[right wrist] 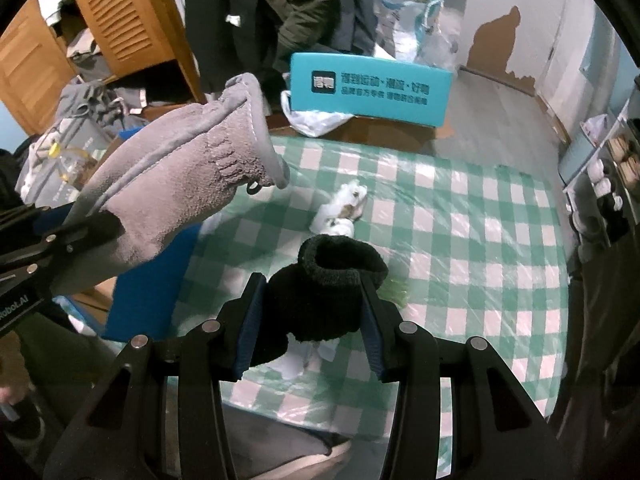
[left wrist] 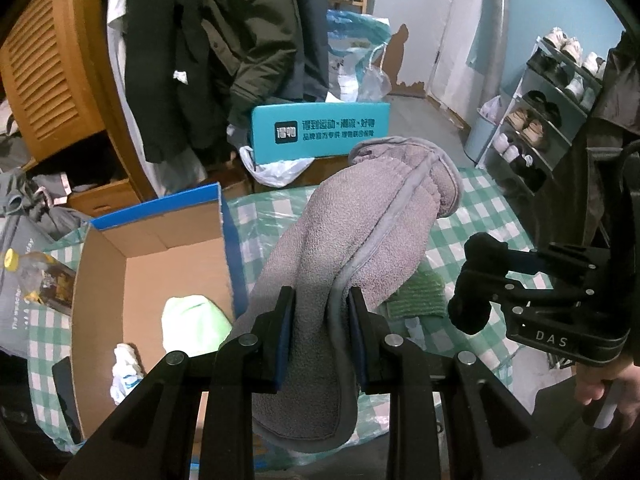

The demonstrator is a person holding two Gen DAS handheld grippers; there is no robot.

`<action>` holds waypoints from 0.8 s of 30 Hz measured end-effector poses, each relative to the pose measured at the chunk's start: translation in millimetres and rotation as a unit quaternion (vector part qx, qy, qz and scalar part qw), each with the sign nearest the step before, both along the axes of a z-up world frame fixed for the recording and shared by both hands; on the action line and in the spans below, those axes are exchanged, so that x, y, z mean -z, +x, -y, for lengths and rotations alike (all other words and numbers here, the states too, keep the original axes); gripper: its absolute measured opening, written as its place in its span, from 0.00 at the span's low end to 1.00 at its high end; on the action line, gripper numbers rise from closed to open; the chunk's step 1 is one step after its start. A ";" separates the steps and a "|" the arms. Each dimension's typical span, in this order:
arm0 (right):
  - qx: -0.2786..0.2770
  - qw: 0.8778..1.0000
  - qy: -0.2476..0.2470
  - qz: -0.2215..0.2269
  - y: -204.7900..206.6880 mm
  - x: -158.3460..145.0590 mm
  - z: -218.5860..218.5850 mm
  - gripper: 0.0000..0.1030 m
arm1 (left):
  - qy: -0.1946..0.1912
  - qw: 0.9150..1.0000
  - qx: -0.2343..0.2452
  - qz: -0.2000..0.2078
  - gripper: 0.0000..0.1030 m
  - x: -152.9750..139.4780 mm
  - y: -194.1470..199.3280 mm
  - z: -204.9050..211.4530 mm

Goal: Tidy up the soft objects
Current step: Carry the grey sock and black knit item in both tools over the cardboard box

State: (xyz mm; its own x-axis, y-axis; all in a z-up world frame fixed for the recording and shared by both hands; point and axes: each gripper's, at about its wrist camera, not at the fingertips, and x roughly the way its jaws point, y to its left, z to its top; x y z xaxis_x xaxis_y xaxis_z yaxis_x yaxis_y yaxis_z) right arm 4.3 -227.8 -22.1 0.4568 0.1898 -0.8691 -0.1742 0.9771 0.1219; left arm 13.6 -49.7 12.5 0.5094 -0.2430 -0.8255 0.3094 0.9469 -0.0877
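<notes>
My left gripper (left wrist: 320, 300) is shut on a grey fleece mitt (left wrist: 360, 216), which sticks up and forward above the checked table; the same grey mitt (right wrist: 180, 192) shows at the left of the right wrist view. My right gripper (right wrist: 314, 288) is shut on a black knit sock (right wrist: 324, 296), cuff upward, held above the table; in the left wrist view the black sock (left wrist: 474, 280) hangs from that gripper at the right. An open cardboard box (left wrist: 104, 280) with blue outer walls stands left of the mitt, holding a light green soft item (left wrist: 192, 324) and a white crumpled item (left wrist: 126, 364).
A green-and-white checked tablecloth (right wrist: 460, 240) covers the table. A white crumpled cloth (right wrist: 344, 208) and a green cloth (left wrist: 416, 292) lie on it. A teal box (right wrist: 368, 88) stands beyond the far edge. A plastic bottle (left wrist: 36, 276) lies left of the cardboard box. A shoe rack (left wrist: 540, 120) stands at the right.
</notes>
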 end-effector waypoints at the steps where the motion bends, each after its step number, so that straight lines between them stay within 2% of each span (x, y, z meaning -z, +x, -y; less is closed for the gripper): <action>1: -0.002 1.000 0.001 0.001 0.4 -1.3 -2.2 0.43 | 0.000 1.000 -0.002 0.002 0.25 -1.3 -0.2 -2.6; 24: -0.064 0.998 -0.005 0.014 19.6 -15.6 -79.5 0.43 | -0.008 0.998 -0.055 0.015 0.25 -8.4 -4.2 -66.8</action>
